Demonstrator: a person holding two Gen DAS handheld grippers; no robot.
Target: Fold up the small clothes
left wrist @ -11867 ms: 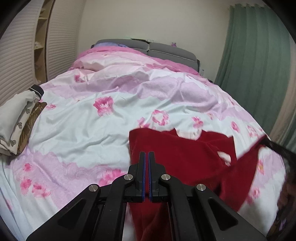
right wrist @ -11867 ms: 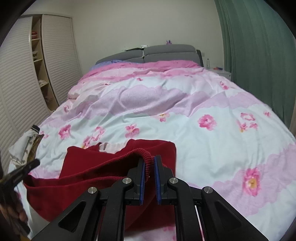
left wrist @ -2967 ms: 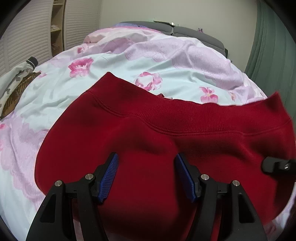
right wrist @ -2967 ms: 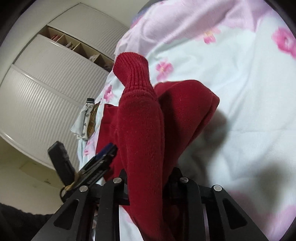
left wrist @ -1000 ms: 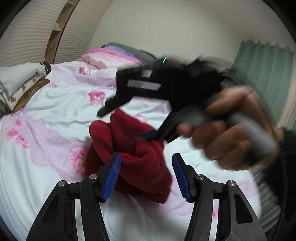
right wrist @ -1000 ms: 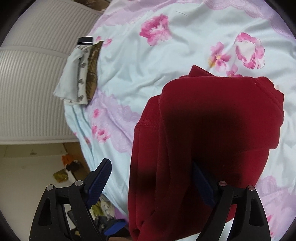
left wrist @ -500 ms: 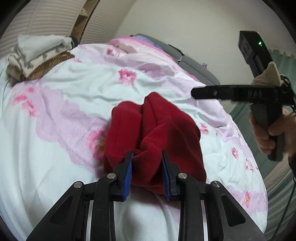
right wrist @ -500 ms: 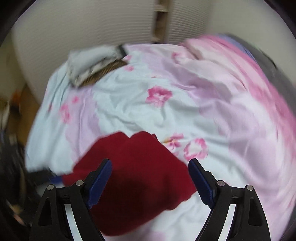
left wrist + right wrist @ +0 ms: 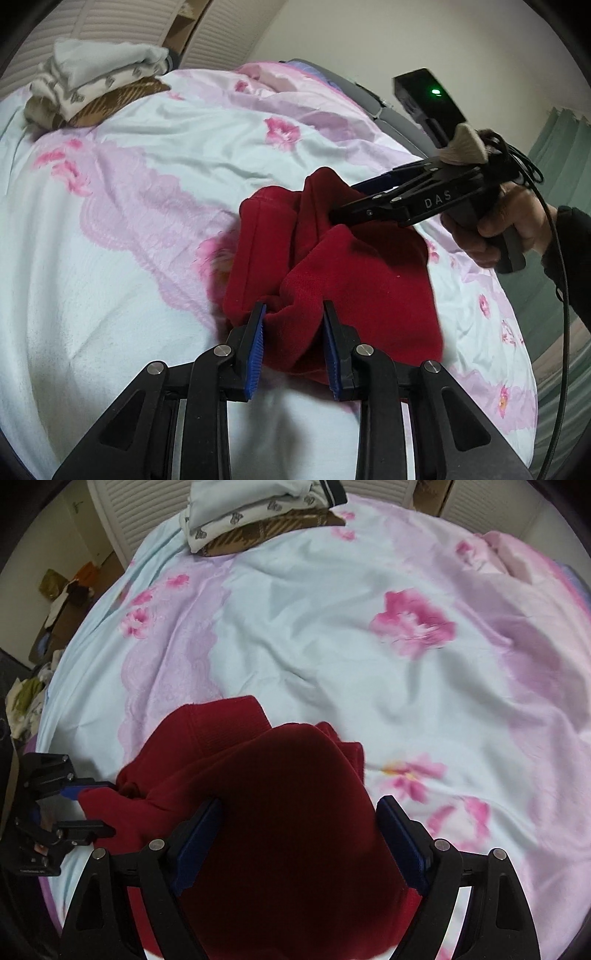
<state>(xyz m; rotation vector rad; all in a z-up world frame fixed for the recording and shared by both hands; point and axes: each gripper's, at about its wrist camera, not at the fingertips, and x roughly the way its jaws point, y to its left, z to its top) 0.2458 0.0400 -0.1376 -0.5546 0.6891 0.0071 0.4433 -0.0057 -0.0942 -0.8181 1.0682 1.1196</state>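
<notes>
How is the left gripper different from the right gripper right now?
The left gripper is clamped on a bunched fold at the near edge of the red garment; the right gripper stands wide, its pads straddling the garment's far side without visibly pinching. The left jaws sit narrow, the right jaws far apart, having just been closing slightly. Both have black frames with blue pads and work over the flowered duvet.

Fuzzy matt red knit garment (image 9: 354,273), smooth cloth floral duvet (image 9: 147,155)

You can read one marking only: "DAS" in pale letters on your right gripper (image 9: 343,206).
</notes>
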